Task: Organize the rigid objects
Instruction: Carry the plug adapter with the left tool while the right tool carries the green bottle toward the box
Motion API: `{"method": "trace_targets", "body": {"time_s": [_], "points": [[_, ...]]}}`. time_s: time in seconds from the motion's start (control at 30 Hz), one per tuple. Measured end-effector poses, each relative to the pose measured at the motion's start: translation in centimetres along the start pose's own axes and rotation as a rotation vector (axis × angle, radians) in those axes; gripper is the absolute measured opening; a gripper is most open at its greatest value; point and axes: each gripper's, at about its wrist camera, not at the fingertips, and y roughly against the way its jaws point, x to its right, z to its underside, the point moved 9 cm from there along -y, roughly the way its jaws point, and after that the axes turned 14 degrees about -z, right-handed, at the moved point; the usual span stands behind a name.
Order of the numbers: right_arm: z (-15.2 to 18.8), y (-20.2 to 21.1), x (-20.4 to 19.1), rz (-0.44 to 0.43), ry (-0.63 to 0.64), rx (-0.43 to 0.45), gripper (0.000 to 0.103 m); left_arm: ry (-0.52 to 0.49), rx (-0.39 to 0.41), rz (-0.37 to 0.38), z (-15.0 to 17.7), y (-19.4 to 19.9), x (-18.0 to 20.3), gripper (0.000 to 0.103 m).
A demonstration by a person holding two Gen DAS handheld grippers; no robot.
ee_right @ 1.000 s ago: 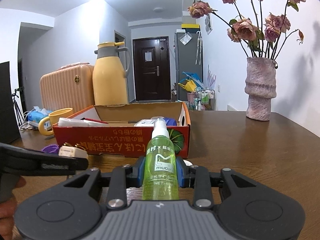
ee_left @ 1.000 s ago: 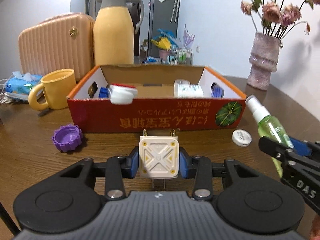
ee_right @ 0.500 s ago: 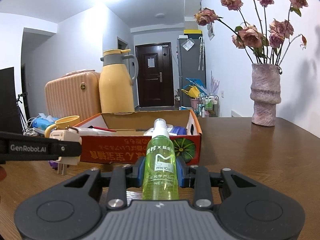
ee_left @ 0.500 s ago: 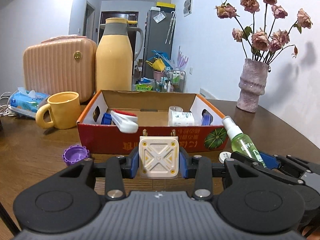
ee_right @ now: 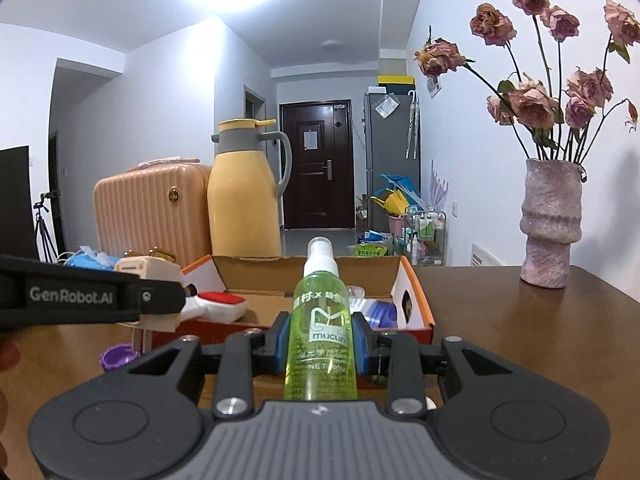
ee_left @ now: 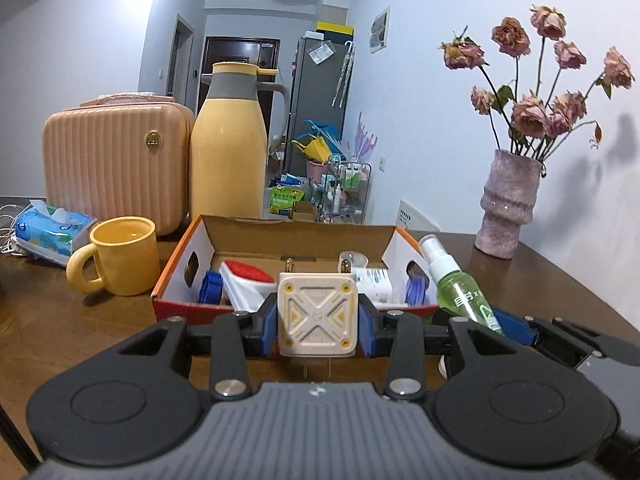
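Note:
My left gripper (ee_left: pixel 318 322) is shut on a white square plug adapter (ee_left: pixel 318 312), held in the air in front of the open orange cardboard box (ee_left: pixel 184 256). My right gripper (ee_right: pixel 320 344) is shut on a green spray bottle (ee_right: pixel 320 332), held upright near the box's (ee_right: pixel 416 296) right end. The bottle also shows in the left wrist view (ee_left: pixel 456 288), and the adapter in the right wrist view (ee_right: pixel 148 268). Inside the box lie a red-and-white item (ee_left: pixel 244 276), blue caps (ee_left: pixel 210 286) and a white container (ee_left: pixel 374 280).
A yellow mug (ee_left: pixel 120 260), a tissue pack (ee_left: pixel 48 232), a peach case (ee_left: pixel 116 168) and a yellow thermos (ee_left: pixel 228 148) stand left and behind the box. A pink vase with dried roses (ee_left: pixel 508 208) stands at the right. A purple cap (ee_right: pixel 116 356) lies on the table.
Both grippers have risen and moved toward the box with their objects, so the box interior now shows from above its front wall.

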Motion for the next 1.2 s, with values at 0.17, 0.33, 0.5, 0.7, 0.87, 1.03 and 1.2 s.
{"method": "trace_targets", "body": {"time_s": [0.17, 0.33, 0.5, 0.7, 0.87, 1.03, 1.2], "points": [[-1.0, -1.6, 0.2, 0.004, -0.006, 0.017, 0.03, 0.023, 0.003, -0.002, -1.2, -1.6, 0.4, 0.039], [-1.6, -3.3, 0.5, 0.007, -0.013, 0.03, 0.03, 0.053, -0.006, -0.008, -2.1, -3.6, 0.5, 0.039], [-2.1, -5.4, 1.2, 0.008, -0.034, 0.036, 0.03, 0.063, -0.013, -0.029, -3.0, -5.5, 0.3, 0.039], [-2.7, -7.7, 2.2, 0.015, -0.066, 0.046, 0.03, 0.064, -0.029, -0.04, -3.8, -7.6, 0.2, 0.039], [-3.1, -9.4, 2.6, 0.014, -0.079, 0.045, 0.03, 0.077, -0.033, -0.039, -4.4, -9.0, 0.2, 0.039], [-3.1, -11.0, 2.8, 0.007, -0.084, 0.034, 0.03, 0.078, -0.055, -0.04, -4.7, -10.5, 0.4, 0.04], [-3.2, -12.3, 3.2, 0.011, -0.08, 0.026, 0.03, 0.075, -0.076, -0.044, -5.1, -12.0, 0.5, 0.039]]}}
